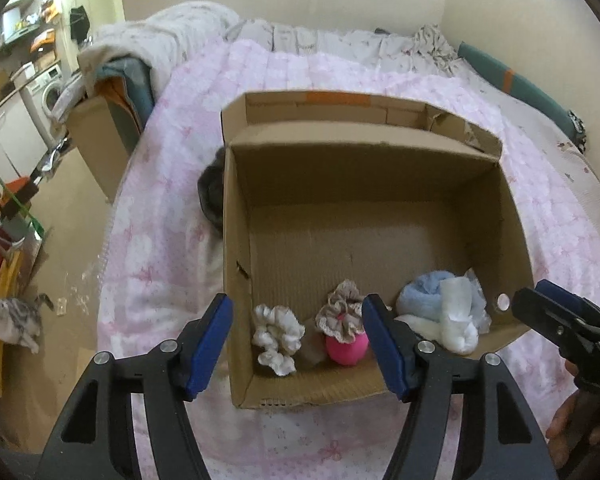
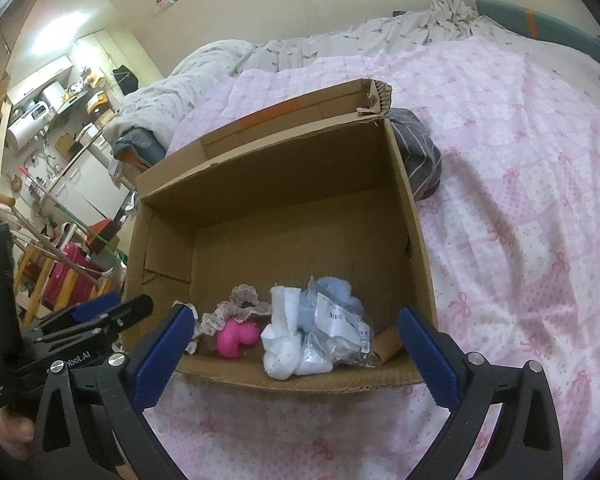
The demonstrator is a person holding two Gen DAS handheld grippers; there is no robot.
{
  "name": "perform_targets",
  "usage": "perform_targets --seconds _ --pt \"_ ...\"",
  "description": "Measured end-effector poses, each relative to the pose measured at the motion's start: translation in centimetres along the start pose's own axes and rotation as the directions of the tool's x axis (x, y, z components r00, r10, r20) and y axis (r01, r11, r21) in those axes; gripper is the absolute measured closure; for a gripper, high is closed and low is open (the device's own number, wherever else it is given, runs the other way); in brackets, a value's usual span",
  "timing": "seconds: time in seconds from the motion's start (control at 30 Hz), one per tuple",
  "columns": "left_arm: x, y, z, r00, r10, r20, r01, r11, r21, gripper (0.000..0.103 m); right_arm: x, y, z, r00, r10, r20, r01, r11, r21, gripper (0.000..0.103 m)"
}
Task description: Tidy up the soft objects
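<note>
Nearest, the left hand-held gripper (image 1: 296,346) is seen parted and empty, its blue pads astride the near left corner of the cardboard box (image 1: 236,240); the right hand-held gripper (image 2: 296,354) is spread wide, also empty, over the near wall. Just beyond the left one's fingertips, the soft things are lined up along the box's near edge — a white scrunchie (image 1: 278,332), a lace-trimmed scrunchie (image 1: 342,308) resting on a pink ball (image 1: 346,350), then, ahead of the right one, a white rolled cloth (image 2: 282,346), a pale blue cloth (image 2: 332,292) and a clear plastic bag (image 2: 344,332). The release appears done, so both should be lifted straight up, clear of the cardboard rim, before being swung away. Farther off, beside the box's far side, a grey striped garment (image 2: 418,152) lies on the pink quilt (image 2: 520,200) — probably the next piece; it is best pinched at a thick fold. A cat (image 1: 14,316) is seen on the floor.
</note>
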State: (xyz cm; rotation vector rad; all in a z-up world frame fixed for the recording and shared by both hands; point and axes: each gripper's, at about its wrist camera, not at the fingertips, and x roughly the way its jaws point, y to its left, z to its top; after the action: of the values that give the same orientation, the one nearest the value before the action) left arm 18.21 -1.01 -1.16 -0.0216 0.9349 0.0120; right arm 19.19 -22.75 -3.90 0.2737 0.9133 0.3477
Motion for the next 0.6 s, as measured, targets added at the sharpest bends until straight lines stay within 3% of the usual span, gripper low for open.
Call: perform_targets --seconds 0.37,0.5,0.6 --pt "-4.9 1.8 -0.6 0.995 0.010 0.103 -0.005 0.999 -0.052 0.039 -4.5 1.2 0.2 0.995 -0.051 0.085 0.053 0.998 -0.024 0.000" --pt "-6.9 2.4 -1.8 0.990 0.044 0.134 -0.033 0.996 -0.079 0.016 -7.0 2.2 -0.4 0.990 -0.070 0.126 0.074 0.997 -0.029 0.000" --pt "-8.3 2.6 -2.9 0.988 0.040 0.146 -0.028 0.996 -0.084 0.008 -8.5 2.7 -1.5 0.983 -0.099 0.156 0.107 0.993 -0.042 0.000"
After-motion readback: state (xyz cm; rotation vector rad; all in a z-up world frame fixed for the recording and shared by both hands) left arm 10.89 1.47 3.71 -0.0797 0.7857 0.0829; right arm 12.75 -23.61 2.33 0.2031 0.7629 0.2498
